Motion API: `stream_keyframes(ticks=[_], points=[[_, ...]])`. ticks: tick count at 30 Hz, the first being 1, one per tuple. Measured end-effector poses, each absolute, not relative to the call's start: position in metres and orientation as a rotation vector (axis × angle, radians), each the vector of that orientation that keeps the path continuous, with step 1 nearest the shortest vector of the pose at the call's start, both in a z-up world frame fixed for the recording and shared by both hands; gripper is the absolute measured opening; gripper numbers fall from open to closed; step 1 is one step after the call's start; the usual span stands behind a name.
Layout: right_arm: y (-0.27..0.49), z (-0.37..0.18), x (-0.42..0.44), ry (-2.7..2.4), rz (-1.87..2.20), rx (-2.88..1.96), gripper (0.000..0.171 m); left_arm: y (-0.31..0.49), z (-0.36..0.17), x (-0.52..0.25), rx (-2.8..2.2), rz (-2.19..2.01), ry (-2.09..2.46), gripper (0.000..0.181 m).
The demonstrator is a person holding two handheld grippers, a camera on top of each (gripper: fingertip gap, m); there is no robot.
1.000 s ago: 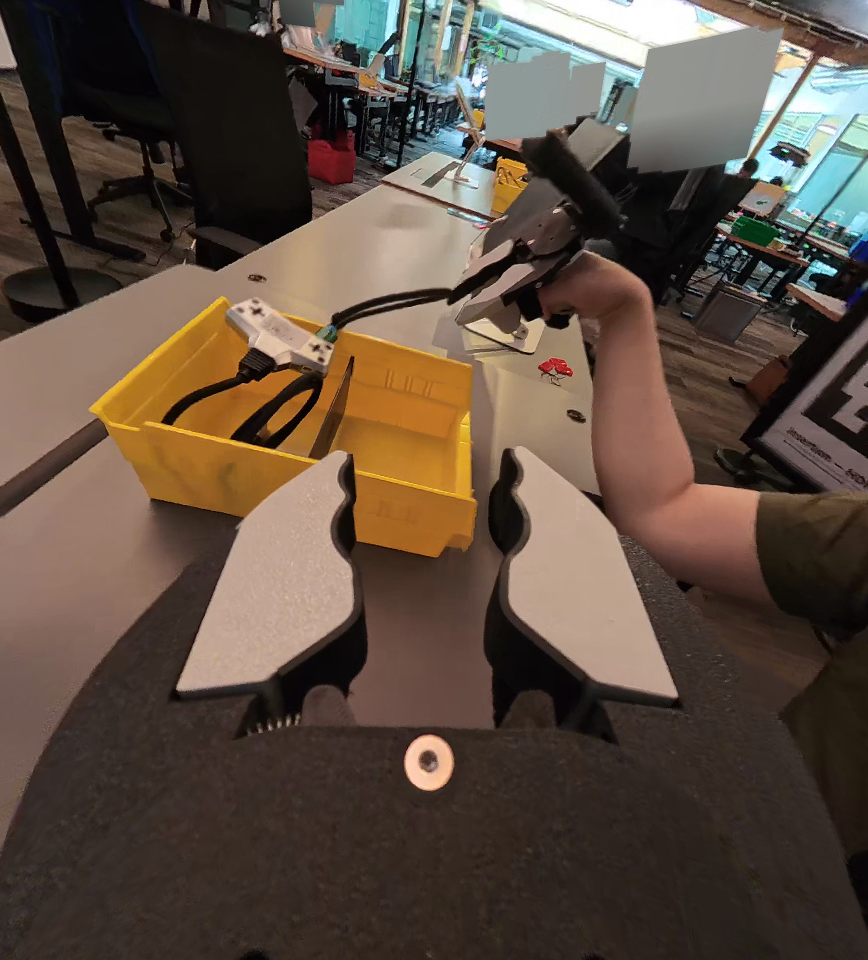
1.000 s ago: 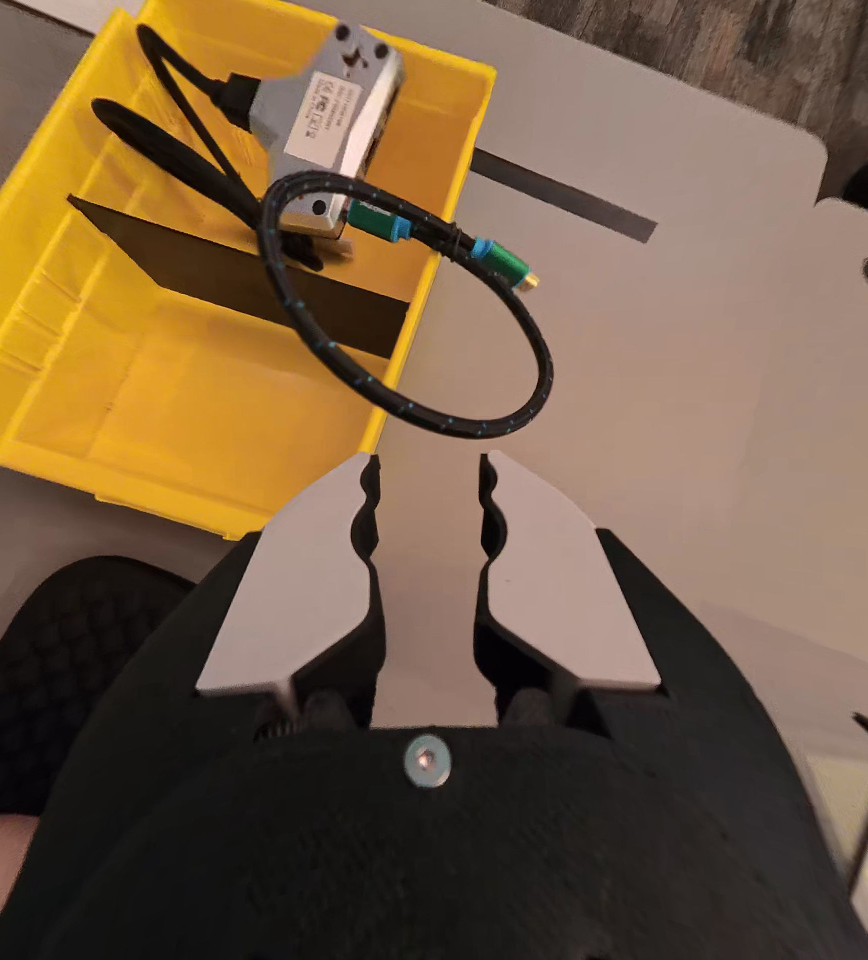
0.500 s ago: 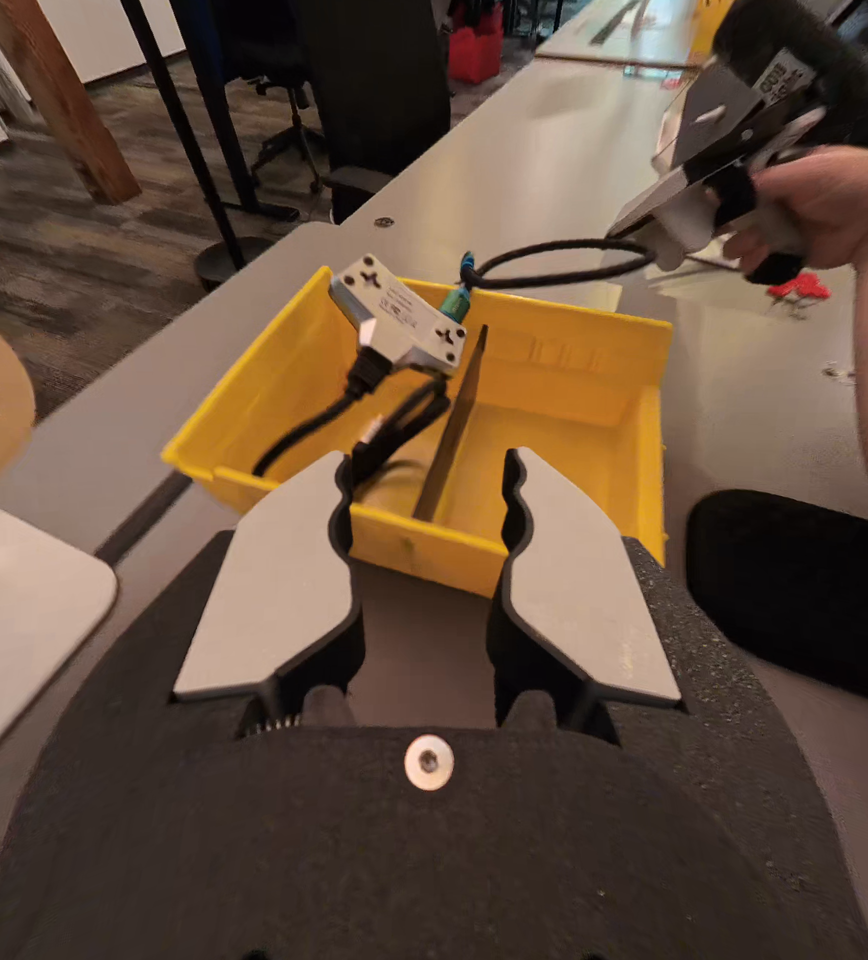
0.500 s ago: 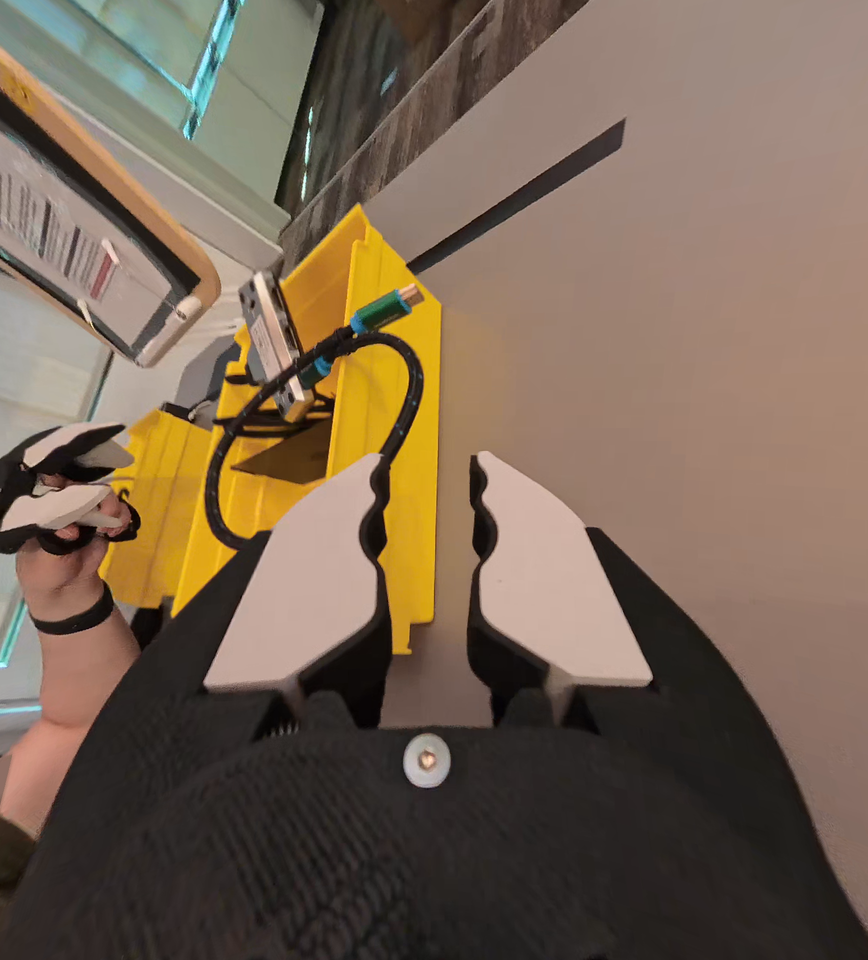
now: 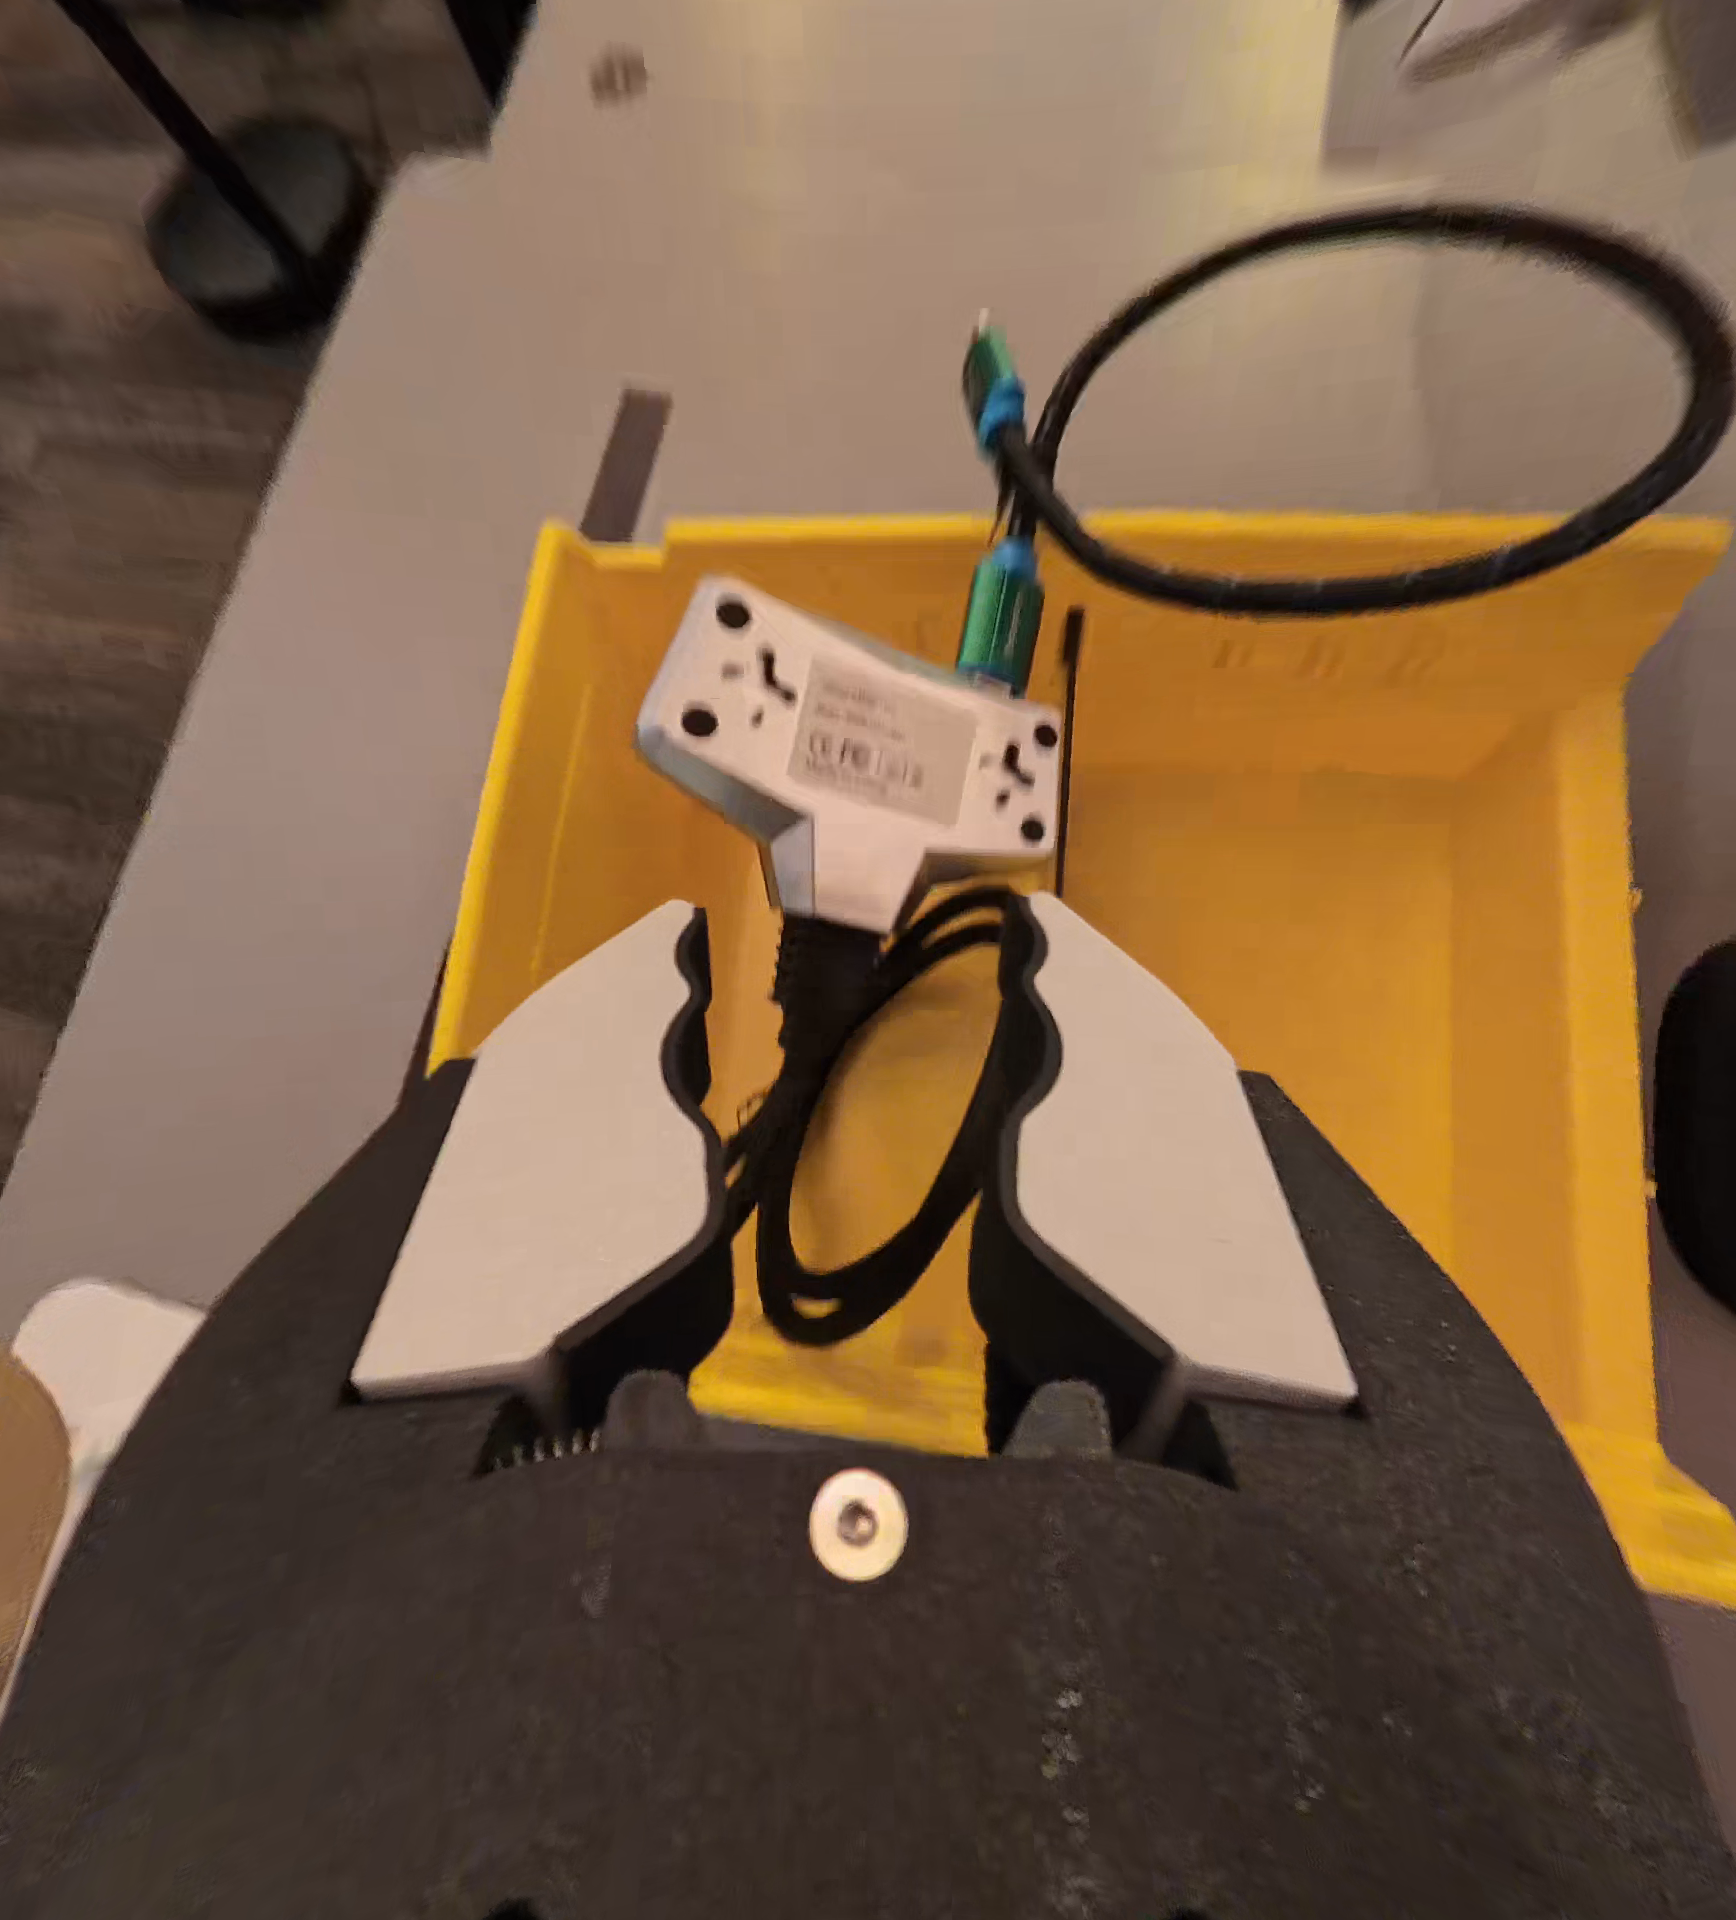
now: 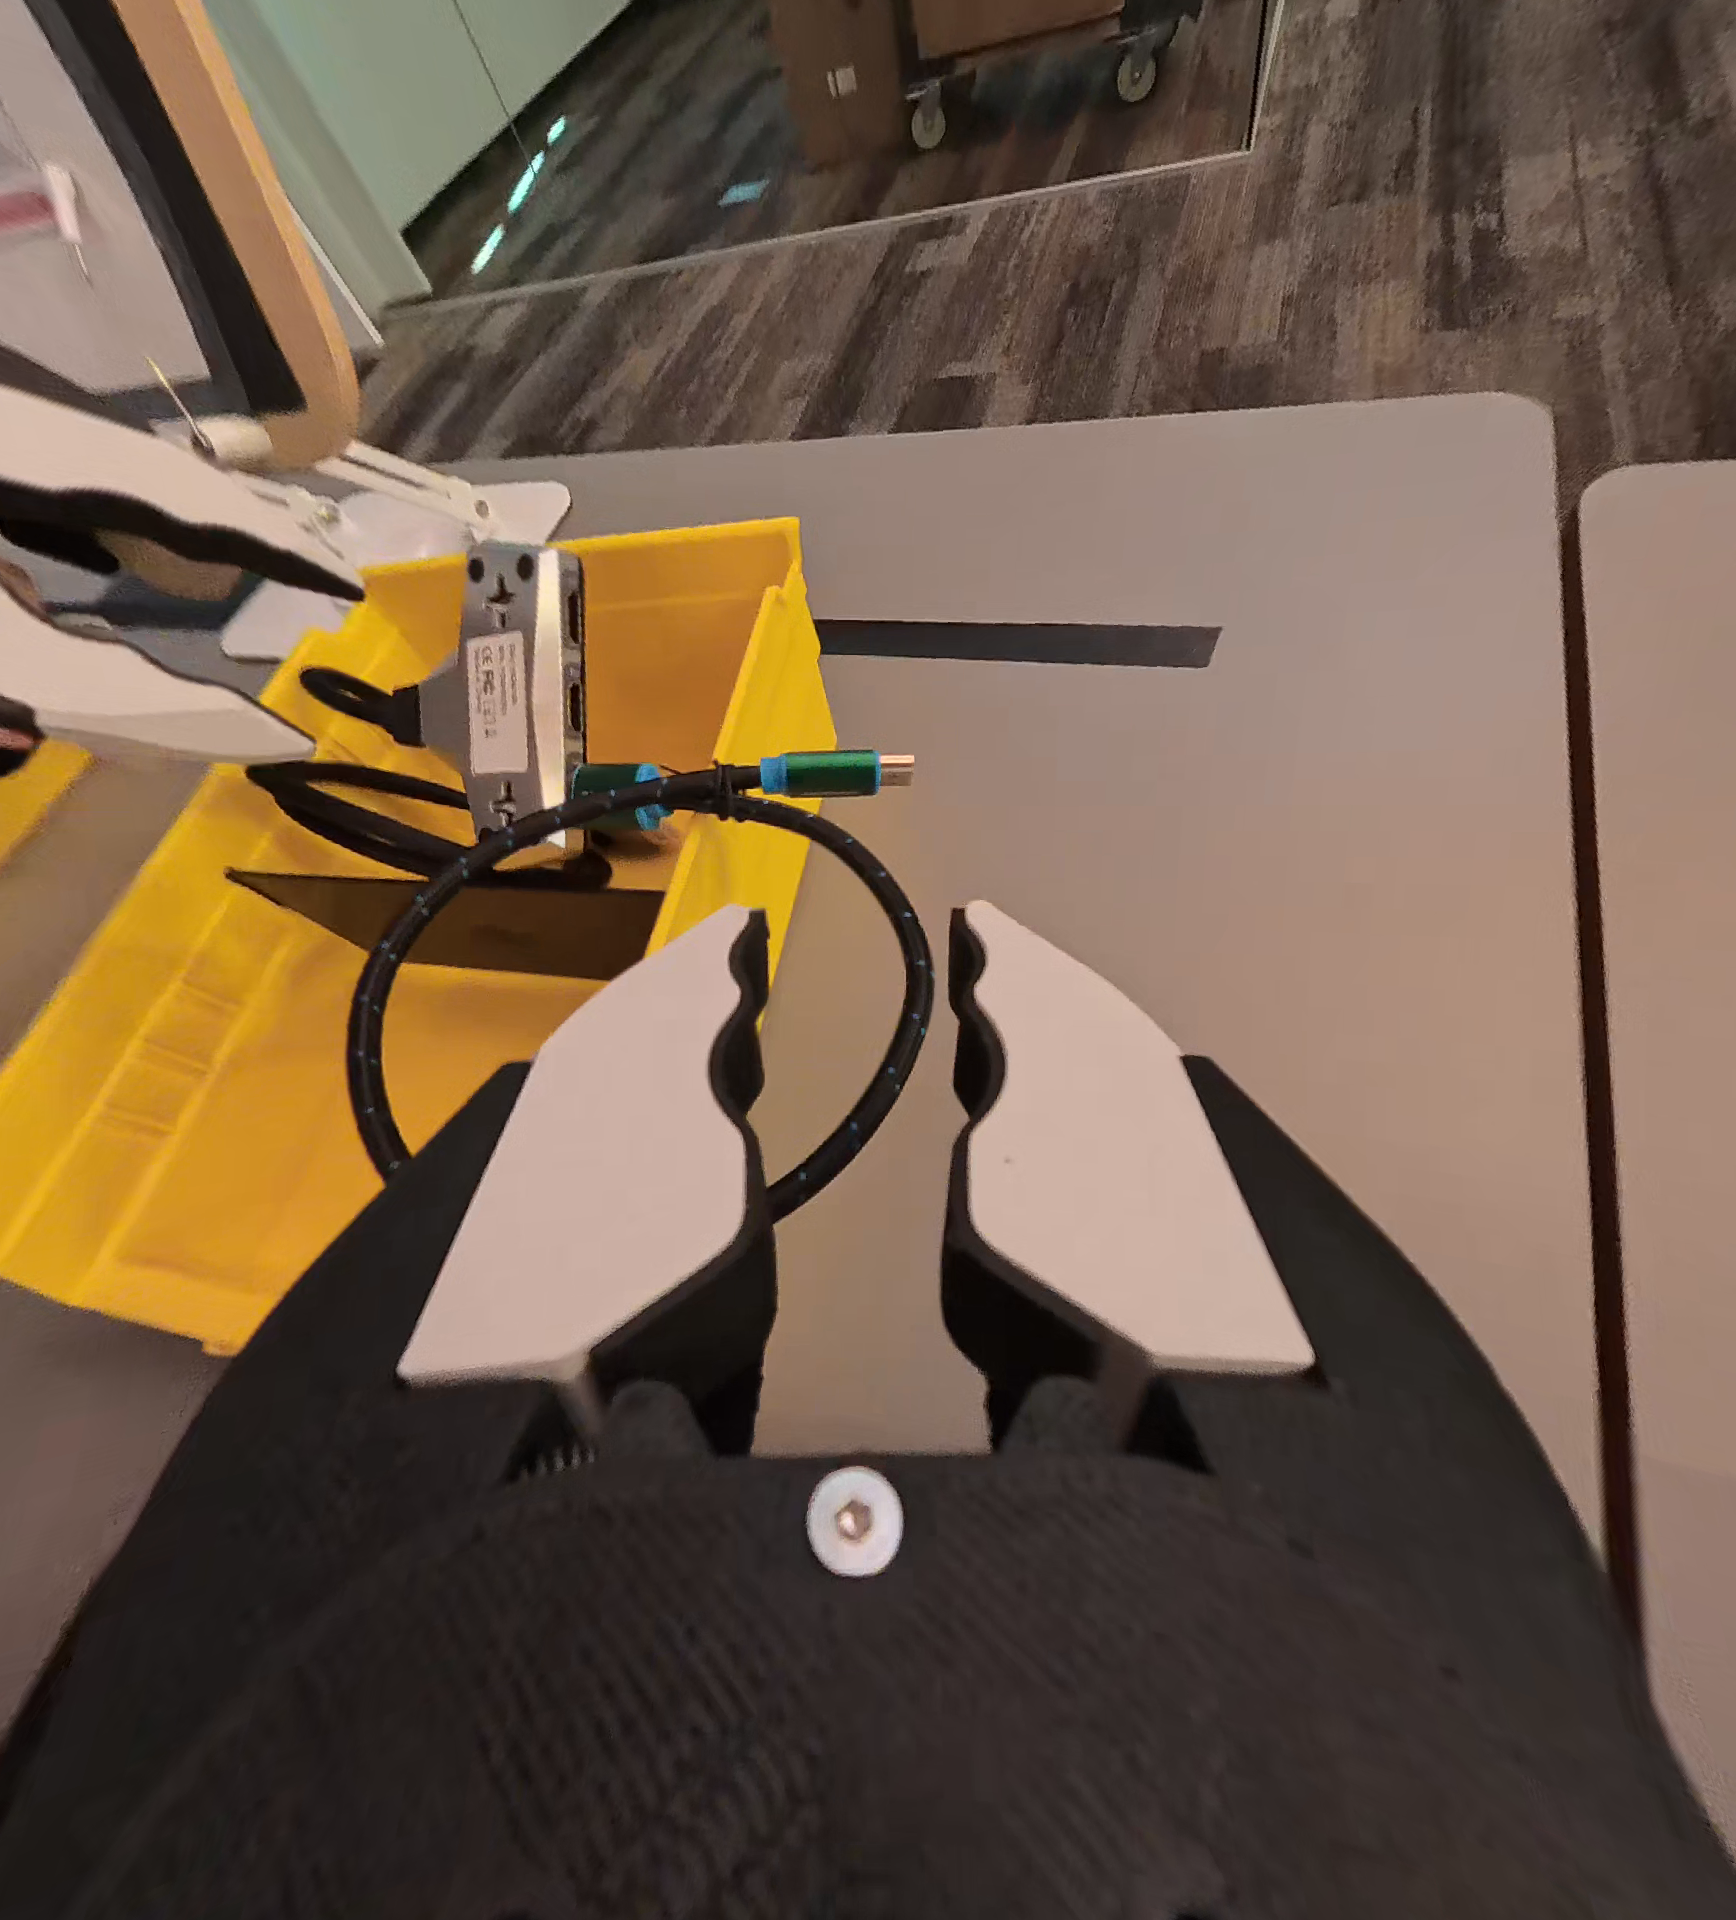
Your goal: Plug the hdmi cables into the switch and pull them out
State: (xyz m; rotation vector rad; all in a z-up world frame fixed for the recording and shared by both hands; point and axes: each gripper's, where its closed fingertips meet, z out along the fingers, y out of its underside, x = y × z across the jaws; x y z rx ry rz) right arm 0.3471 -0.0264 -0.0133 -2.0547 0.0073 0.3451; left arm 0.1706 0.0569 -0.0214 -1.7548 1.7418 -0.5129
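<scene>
A: Left first. My left gripper (image 5: pixel 859 925) is spread wide, nothing between the jaws. It's over the near wall of the yellow bin (image 5: pixel 1508 935), tips just short of the switch (image 5: pixel 848 774).

B: Where's the switch?

A: In the bin's left compartment, silver-grey, label side up toward my left camera, propped against the black divider (image 5: pixel 1066 748). A black cable (image 5: pixel 864 1143) comes out of its near end and coils on the bin floor under my left fingers (image 5: pixel 573 1164).

B: HDMI cable?

A: Braided black cable (image 6: pixel 635 997), green plugs. One green plug (image 5: pixel 999 623) is seated in the switch's far side. The cord loops out over the bin's edge and back; the free plug (image 6: pixel 833 774) hangs past the rim over the grey table (image 6: pixel 1207 935), in nobody's grip.

B: Right side?

A: My right gripper (image 6: pixel 859 925) is parted too, holding nothing. The loop's lower arc passes under the gap between its fingers; touching or not, can't tell. In that view the left gripper (image 6: pixel 324 665) sits at frame left, beside the switch (image 6: pixel 521 686). Left view is motion-blurred.
</scene>
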Motion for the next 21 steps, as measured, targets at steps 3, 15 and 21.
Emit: stream_keyframes(ticks=[3, 15, 21], points=[[-0.029, -0.001, 0.337, -0.089, 0.266, -2.039, 0.037, 0.052, -0.027, 0.144, -1.841, -0.509, 1.681, 0.045], [0.029, -0.001, 0.235, -0.468, -0.009, -2.179, 0.078, 0.057, -0.011, 0.075, -1.854, -1.014, 1.156, 0.087], [0.054, -0.025, 0.201, -0.41, -0.102, -2.33, 0.079, 0.07, -0.022, 0.08, -1.815, -1.313, 1.074, 0.085]])
